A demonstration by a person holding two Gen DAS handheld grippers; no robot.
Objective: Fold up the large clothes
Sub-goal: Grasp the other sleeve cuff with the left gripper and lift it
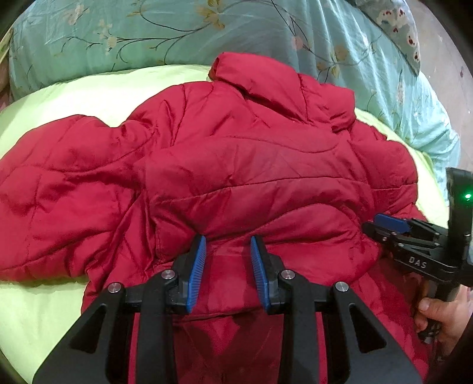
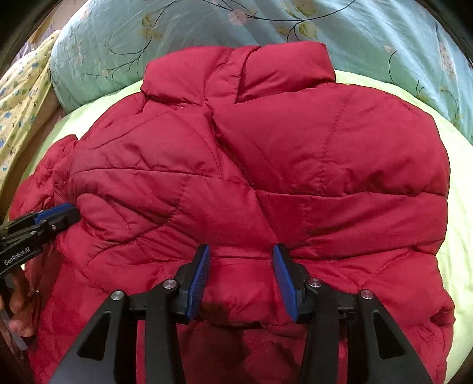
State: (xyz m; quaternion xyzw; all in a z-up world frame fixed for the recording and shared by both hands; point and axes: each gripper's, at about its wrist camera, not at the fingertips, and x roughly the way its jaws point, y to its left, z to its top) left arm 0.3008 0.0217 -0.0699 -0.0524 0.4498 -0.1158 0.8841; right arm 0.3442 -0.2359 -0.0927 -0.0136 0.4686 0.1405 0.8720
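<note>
I see a bed filling nearly all of both views. Its top is covered by a pale lime-green sheet (image 1: 74, 97), smooth and evenly lit, with soft shadows only. Beyond it lies a bulky turquoise quilt (image 1: 165, 35) printed with thin dark stems and pale yellow and pink flowers, creased and bunched along the far edge. At the far right of my left view a second patterned cushion or pillow (image 1: 399, 26) rests on the quilt, and past it a strip of dull brownish floor (image 1: 443, 68). At the left of my right view hangs a yellow cloth with small blue prints (image 2: 20, 97).
</note>
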